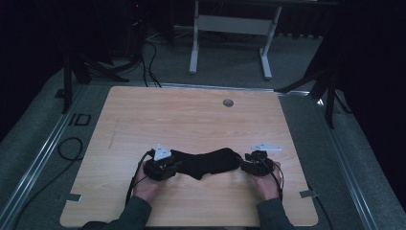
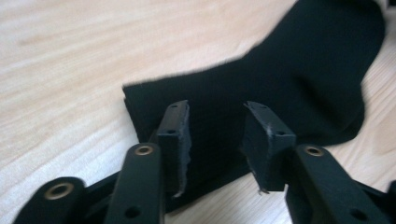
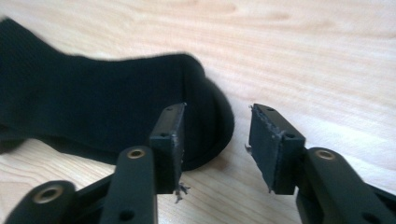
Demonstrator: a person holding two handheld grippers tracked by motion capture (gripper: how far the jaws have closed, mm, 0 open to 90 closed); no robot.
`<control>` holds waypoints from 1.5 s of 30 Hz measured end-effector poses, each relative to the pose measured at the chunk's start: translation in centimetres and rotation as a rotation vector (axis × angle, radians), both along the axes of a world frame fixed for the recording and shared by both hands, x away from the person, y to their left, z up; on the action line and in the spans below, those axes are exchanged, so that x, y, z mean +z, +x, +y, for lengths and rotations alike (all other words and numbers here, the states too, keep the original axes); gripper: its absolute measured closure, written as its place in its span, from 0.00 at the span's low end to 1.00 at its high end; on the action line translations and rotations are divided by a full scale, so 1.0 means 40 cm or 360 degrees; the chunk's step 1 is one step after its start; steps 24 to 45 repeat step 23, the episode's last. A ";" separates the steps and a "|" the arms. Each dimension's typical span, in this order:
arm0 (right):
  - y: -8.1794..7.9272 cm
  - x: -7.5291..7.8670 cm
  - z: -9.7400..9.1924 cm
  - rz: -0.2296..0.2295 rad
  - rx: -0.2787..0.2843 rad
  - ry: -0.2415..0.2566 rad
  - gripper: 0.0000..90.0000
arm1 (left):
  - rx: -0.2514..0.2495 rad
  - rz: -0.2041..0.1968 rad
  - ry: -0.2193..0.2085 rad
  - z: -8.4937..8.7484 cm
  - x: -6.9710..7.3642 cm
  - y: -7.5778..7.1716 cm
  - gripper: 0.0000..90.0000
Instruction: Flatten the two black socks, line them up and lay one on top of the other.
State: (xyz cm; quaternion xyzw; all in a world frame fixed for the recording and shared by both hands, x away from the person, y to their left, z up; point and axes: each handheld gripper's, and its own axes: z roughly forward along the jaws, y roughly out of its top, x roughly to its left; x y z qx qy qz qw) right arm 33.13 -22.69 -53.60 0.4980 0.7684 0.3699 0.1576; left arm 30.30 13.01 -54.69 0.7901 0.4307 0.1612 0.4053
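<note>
Nearest the table's front edge, a person's two sleeved forearms reach in, each hand holding a gripper at one end of a black sock (image 1: 208, 162) that lies flat across the near half of a pale wooden table (image 1: 191, 115). On the left, the left gripper (image 2: 215, 135) has its jaws spread, the pads standing apart just above the sock's cuff end with dark fabric visible between them; nothing is pinched. On the right, the right gripper (image 3: 215, 142) is likewise spread: one pad hangs over the rounded toe, the other over bare wood past the sock's tip. That offset looks like the main risk: if the jaws press together from here, they may catch only a thin lip of the toe, or slide off it and bunch the cloth. On the left, the pads may nip just the top layer of the cuff, so the sock would open or twist when lifted. Uneven pulls from the two ends could drag the limp fabric sideways across the smooth wood. Farther back, a round grommet (image 1: 228, 102) sits near the far edge of the table; beyond it stand the legs of another desk (image 1: 230, 28) on grey floor.
</note>
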 end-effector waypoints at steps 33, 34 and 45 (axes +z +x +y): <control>0.031 -0.026 -0.121 -0.0002 -0.0281 -0.0107 0.50 | 0.0302 0.0009 -0.0033 0.119 0.022 0.017 0.53; 0.031 -0.026 -0.121 -0.0002 -0.0281 -0.0107 0.50 | 0.0302 0.0009 -0.0033 0.119 0.022 0.017 0.53; 0.031 -0.026 -0.121 -0.0002 -0.0281 -0.0107 0.50 | 0.0302 0.0009 -0.0033 0.119 0.022 0.017 0.53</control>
